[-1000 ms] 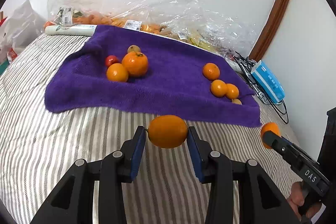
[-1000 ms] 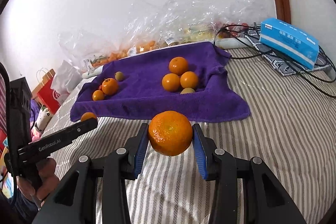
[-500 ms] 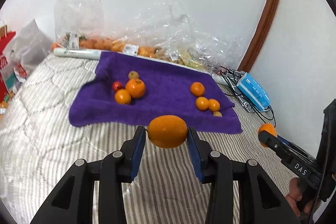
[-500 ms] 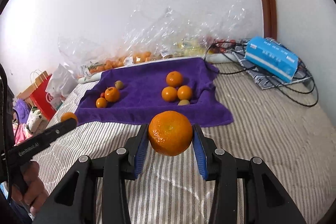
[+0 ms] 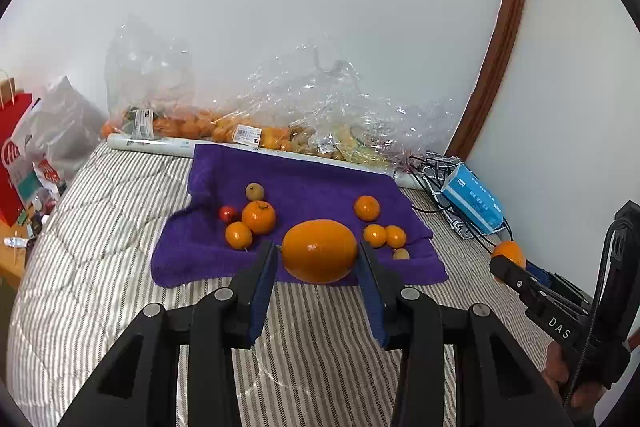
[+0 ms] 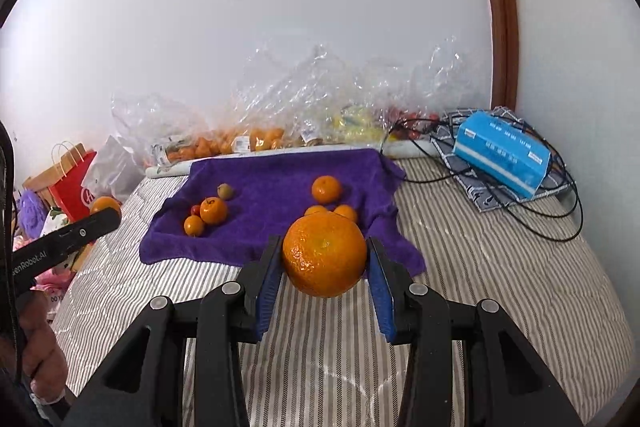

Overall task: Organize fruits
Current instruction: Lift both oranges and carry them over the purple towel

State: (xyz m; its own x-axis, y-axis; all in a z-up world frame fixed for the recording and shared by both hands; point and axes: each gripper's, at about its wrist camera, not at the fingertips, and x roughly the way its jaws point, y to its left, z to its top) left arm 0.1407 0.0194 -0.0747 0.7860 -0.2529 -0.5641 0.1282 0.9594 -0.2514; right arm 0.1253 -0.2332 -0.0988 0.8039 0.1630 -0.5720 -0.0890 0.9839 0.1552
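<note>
My left gripper (image 5: 318, 259) is shut on a smooth oval orange (image 5: 319, 251), held above the striped bed in front of the purple towel (image 5: 304, 187). My right gripper (image 6: 324, 263) is shut on a round bumpy orange (image 6: 324, 254), also held before the towel (image 6: 276, 183). On the towel's left lie two oranges (image 5: 258, 217), a small red fruit (image 5: 227, 213) and a brownish fruit (image 5: 254, 191). On its right lie three oranges (image 5: 367, 207) and a small pale fruit (image 5: 400, 254). Each gripper shows at the edge of the other's view.
Clear plastic bags of fruit (image 5: 256, 135) line the wall behind the towel. A blue tissue box (image 6: 504, 153) and black cables (image 6: 560, 223) lie at the right. A red paper bag (image 5: 12, 155) stands beyond the bed's left edge.
Both grippers have drawn back and risen from the towel, each still holding its orange. The towel and fruit look smaller and farther away.
</note>
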